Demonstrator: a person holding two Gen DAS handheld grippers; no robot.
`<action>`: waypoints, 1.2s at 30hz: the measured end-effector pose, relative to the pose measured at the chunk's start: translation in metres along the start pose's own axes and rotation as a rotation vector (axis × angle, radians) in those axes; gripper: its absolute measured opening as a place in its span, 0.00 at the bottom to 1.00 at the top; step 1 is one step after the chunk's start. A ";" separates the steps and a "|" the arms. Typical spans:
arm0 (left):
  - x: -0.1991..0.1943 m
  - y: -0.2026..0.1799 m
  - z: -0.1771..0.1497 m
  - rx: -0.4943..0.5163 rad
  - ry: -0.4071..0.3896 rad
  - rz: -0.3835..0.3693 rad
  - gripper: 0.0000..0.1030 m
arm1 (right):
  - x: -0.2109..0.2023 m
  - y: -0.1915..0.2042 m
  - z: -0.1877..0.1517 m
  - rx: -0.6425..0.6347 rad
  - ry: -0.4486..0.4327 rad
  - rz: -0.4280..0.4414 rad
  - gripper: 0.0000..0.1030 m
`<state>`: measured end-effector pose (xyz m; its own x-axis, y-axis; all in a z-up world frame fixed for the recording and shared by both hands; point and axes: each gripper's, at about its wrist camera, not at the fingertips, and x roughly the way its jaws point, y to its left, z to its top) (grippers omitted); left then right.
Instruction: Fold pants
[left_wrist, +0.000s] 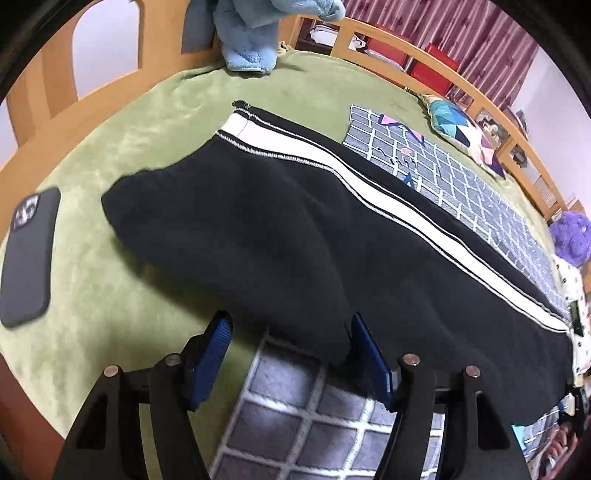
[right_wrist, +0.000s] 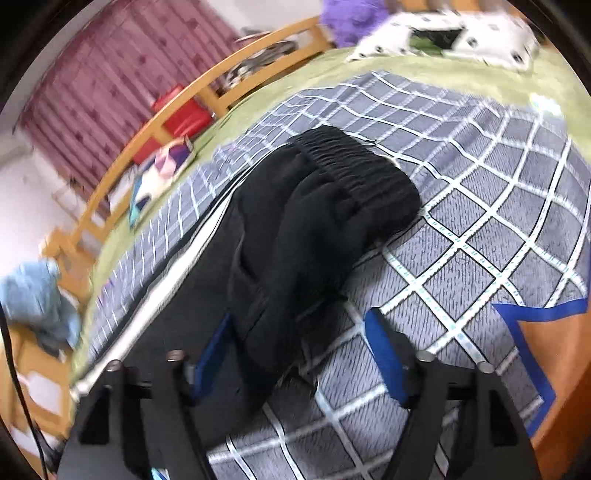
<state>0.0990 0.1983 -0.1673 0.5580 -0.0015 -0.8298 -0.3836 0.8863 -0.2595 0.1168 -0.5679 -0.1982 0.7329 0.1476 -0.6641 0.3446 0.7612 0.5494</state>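
Lying between both open grippers' pads untouched, pants (left_wrist: 295, 229) on grid blanket (right_wrist: 480, 240)

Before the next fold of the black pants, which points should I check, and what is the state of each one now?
1. Left gripper released: ok, jaws apart, pads not pressing the black pants.
2. Right gripper released: ok, jaws apart, cloth between them but not pinched.
3. Legs stacked lengthwise: ok, white stripe runs along the far edge.
4. Cloth flat: not ok, ridges run below the waistband.
5. Phone clear of the pants: ok, it lies apart on the green blanket.
6. Cuffs aligned: cannot tell, only one end edge shows.
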 end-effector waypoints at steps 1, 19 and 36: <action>-0.001 0.000 -0.002 -0.015 0.001 -0.012 0.63 | 0.004 -0.004 0.004 0.033 0.001 0.021 0.72; -0.041 0.000 0.010 0.023 -0.125 0.040 0.64 | 0.054 -0.027 0.091 -0.031 0.103 -0.155 0.42; -0.041 -0.028 0.072 0.182 -0.217 -0.015 0.64 | -0.062 0.127 0.031 -0.395 -0.207 -0.203 0.60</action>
<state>0.1402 0.2069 -0.0905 0.7144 0.0667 -0.6965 -0.2467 0.9555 -0.1615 0.1336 -0.4999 -0.0714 0.7890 -0.1266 -0.6011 0.2731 0.9488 0.1586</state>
